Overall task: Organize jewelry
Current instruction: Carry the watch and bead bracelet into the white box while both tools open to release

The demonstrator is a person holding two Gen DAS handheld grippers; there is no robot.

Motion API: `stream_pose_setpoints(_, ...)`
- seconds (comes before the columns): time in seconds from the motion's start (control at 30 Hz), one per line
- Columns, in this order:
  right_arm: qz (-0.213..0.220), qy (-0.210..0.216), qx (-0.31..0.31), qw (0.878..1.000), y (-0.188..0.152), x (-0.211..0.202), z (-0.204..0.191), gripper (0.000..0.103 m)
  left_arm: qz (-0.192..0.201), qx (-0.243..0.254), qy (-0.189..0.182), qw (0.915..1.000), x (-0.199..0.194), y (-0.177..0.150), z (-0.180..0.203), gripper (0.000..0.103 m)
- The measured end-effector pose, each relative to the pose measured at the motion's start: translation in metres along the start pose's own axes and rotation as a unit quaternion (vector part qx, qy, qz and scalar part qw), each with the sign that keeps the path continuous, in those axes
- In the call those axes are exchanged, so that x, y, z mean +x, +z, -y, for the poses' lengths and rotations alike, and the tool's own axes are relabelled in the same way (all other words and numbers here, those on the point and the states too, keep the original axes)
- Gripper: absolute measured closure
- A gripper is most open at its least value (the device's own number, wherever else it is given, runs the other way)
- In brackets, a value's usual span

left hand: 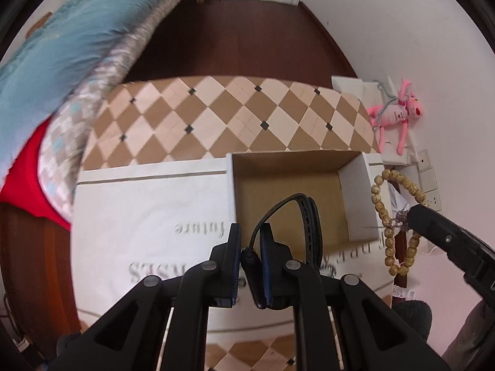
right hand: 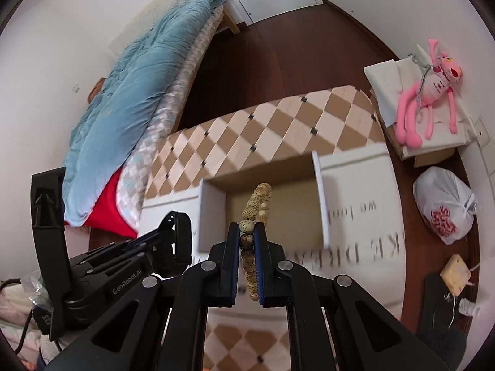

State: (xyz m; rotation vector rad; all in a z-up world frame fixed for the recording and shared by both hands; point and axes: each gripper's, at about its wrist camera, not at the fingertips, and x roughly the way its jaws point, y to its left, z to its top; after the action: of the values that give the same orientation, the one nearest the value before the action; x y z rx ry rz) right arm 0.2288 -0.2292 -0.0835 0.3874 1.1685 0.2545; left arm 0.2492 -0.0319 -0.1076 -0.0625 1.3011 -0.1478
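My left gripper (left hand: 250, 232) is shut on a black wristband (left hand: 304, 216), held over the open cardboard box (left hand: 355, 185) on the white cloth. The band loops up and forward from the pads. My right gripper (right hand: 247, 232) is shut on a beige speckled bead bracelet (right hand: 258, 199), also above the box (right hand: 213, 204). In the left wrist view the right gripper (left hand: 411, 216) comes in from the right with the bead bracelet (left hand: 379, 198) hanging beside the box's right wall. In the right wrist view the left gripper (right hand: 173, 232) with the wristband (right hand: 182, 235) sits at lower left.
The box stands on a white printed cloth (left hand: 148, 216) over a checkered tabletop (left hand: 235, 117). A bed with a blue quilt (right hand: 130, 92) lies to the left. A pink plush toy (right hand: 430, 92), a white plastic bag (right hand: 445, 207) and dark wooden floor (left hand: 241, 37) lie to the right and beyond.
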Motion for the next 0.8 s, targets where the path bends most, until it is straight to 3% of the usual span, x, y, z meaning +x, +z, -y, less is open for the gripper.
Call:
stream_pose_setpoints(0.2,-0.033,-0.007,0.001,0.999,0.023,0.044,0.01,0.094,-0.058,-0.007,-0.014,0.9982,0.042,0.029,0.012,0.091)
stream_pose_setpoints(0.33,-0.077,-0.012,0.002,0.997,0.026,0.07,0.018,0.092,-0.057,-0.004,-0.009,0.9983,0.043,0.035,0.02,0.088)
stream_pose_setpoints(0.37,-0.084,-0.02,0.006,0.996,0.026,0.073,0.023,0.092,-0.053,-0.003,-0.002,0.9986,0.04,0.036,0.021,0.087)
stream_pose_setpoints(0.43,-0.084,-0.038,0.003,0.996,0.024,0.071,0.027,0.091,-0.043,-0.002,0.01,0.999,0.034,0.038,0.021,0.07)
stream_pose_setpoints(0.5,-0.077,-0.057,-0.001,0.995,0.023,0.064,0.03,0.08,-0.026,-0.002,0.027,0.9993,0.024,0.04,0.018,0.029)
stream_pose_setpoints(0.63,-0.056,-0.118,-0.026,0.991,0.018,0.049,0.03,0.048,0.015,-0.006,0.051,0.9986,0.006,0.035,0.007,0.023)
stream_pose_setpoints(0.7,-0.046,-0.16,-0.048,0.985,0.013,0.044,0.027,0.034,0.026,-0.006,0.064,0.9976,0.003,0.03,0.002,0.006)
stream_pose_setpoints(0.77,-0.044,-0.183,-0.058,0.98,0.011,0.045,0.025,0.011,0.036,-0.009,0.079,0.9962,0.004,0.022,-0.002,0.003)
stream_pose_setpoints(0.8,-0.042,-0.198,-0.067,0.977,0.009,0.047,0.024,0.008,0.036,-0.011,0.082,0.9959,0.006,0.018,-0.003,0.003)
